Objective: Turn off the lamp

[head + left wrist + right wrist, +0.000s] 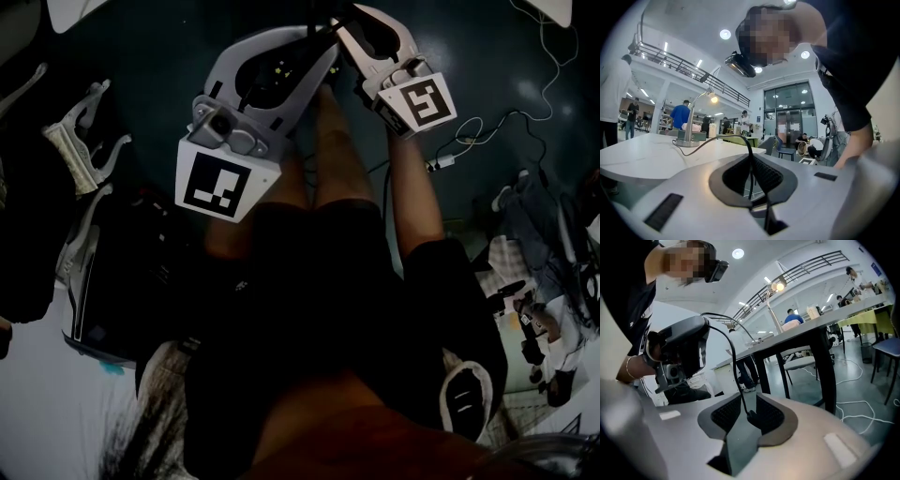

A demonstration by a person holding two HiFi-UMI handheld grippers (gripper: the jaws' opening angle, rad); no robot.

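Risks first: we read the small dark lump [751, 417] on the cord [751, 173] as the inline switch; the right gripper [749, 401] has its jaws moderately apart around it, pads off it, gripping nothing; if we close slightly off that lump we pinch bare cord and nothing toggles; a skewed squeeze could also pop it out sideways; the left gripper [750, 161] is closed to a slit on the cord, which reads as a light pinch; any tug from there could drag or tip the lamp [690, 123] on the table [642, 157], though the cord shows a slack arc for now; lamp is lit; from the left jaws it sits at 10 o'clock, well apart; from the right jaws at 1 o'clock, up on the table, well apart.
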